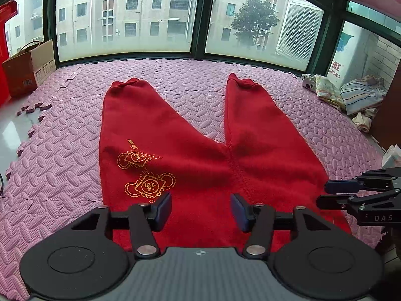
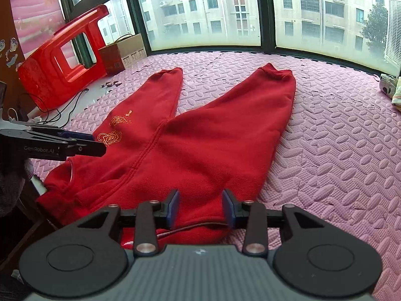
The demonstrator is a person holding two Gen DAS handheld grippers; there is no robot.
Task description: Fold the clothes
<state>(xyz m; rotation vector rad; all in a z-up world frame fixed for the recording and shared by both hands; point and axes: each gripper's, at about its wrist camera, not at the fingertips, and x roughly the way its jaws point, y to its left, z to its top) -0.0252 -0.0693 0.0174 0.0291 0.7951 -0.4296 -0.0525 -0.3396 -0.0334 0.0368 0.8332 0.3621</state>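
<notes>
Nearest, the left gripper (image 1: 201,209) and right gripper (image 2: 200,207) are held with jaws parted over the waist of red trousers (image 1: 190,155), spread flat on the pink mat (image 1: 62,155), legs splayed toward a cardboard box (image 1: 30,67) and crumpled clothes (image 1: 351,95).

Both wrist views close above red trousers (image 1: 190,155) (shared, with the mat), angled down, facing windows

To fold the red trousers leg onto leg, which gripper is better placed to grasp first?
Probably the right gripper: the red trousers waistband lies bunched between its open fingers.
</notes>
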